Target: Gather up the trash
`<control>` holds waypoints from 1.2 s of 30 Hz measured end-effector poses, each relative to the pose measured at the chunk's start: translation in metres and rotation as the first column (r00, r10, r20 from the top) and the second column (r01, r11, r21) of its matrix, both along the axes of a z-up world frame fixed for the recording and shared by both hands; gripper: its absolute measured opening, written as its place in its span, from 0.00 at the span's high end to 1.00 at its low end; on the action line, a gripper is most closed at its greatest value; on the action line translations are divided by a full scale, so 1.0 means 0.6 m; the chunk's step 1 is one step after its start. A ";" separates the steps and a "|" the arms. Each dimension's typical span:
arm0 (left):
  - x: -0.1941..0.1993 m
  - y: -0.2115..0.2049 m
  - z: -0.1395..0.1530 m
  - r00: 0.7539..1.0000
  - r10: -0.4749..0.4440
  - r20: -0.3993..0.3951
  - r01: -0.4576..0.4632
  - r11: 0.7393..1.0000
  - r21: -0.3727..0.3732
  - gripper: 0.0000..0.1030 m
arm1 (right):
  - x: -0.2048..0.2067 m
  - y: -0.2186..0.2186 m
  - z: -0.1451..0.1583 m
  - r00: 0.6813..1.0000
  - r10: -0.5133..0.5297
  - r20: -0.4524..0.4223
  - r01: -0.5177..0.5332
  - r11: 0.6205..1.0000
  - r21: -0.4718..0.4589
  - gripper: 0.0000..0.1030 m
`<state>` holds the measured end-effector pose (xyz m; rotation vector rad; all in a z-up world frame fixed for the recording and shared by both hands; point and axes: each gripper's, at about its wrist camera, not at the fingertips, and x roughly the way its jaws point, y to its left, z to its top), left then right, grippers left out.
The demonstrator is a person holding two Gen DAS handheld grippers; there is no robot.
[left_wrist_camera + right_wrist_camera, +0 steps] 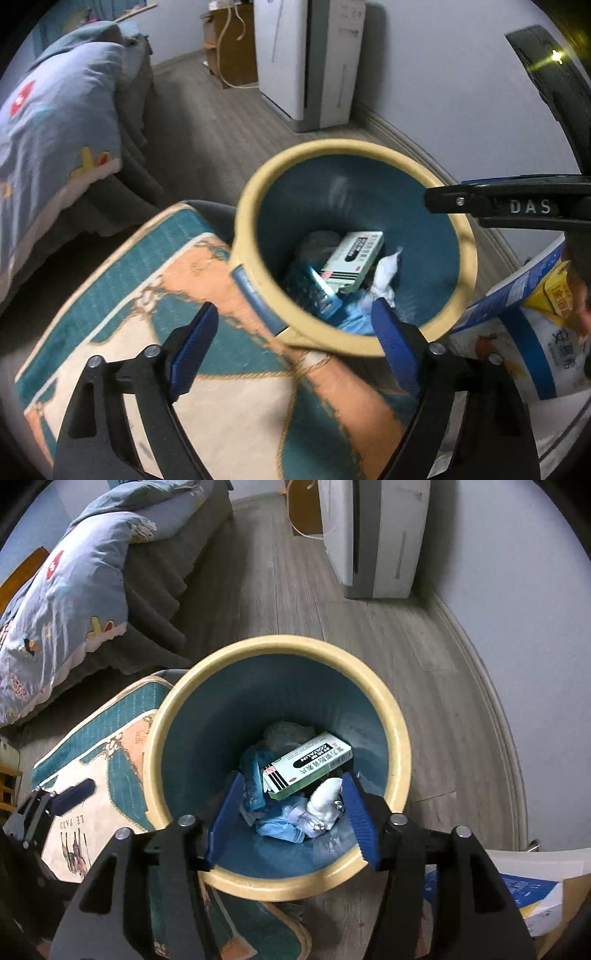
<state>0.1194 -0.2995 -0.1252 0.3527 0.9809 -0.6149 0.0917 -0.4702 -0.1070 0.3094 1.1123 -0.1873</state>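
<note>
A round bin (400,738) with a cream rim and a teal inside stands on the wooden floor. In it lie a green and white medicine box (306,764), a crumpled white tissue (325,797) and crumpled blue wrapping (280,825). My right gripper (292,775) hangs open over the bin's mouth with nothing gripped between its blue pads. My left gripper (295,304) is open too, over the bin's near rim (258,295) and the mat, and it holds nothing. The box (352,260) and tissue (386,275) show from this side as well.
A patterned teal and peach mat (147,295) lies left of the bin. A bed with a blue quilt (55,122) fills the left. A white appliance (310,62) stands by the far wall. A blue and white package (517,314) sits right of the bin.
</note>
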 end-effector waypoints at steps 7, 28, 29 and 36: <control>-0.045 0.063 0.090 0.996 0.064 0.057 -0.060 0.996 -0.072 0.06 | -0.069 0.020 0.076 0.996 -0.022 0.084 0.020 1.000 0.022 0.31; -0.167 0.161 0.191 0.973 0.193 0.130 -0.171 0.972 -0.162 0.05 | -0.248 0.124 0.142 0.978 -0.104 0.178 0.117 0.991 -0.063 0.06; -0.169 0.160 0.189 0.974 0.181 0.136 -0.160 0.976 -0.151 0.05 | -0.248 0.128 0.144 0.977 -0.105 0.184 0.120 0.990 -0.073 0.06; -0.173 0.161 0.177 0.968 0.162 0.190 -0.149 0.985 -0.083 0.05 | -0.250 0.137 0.152 0.967 -0.135 0.215 0.157 0.984 -0.087 0.06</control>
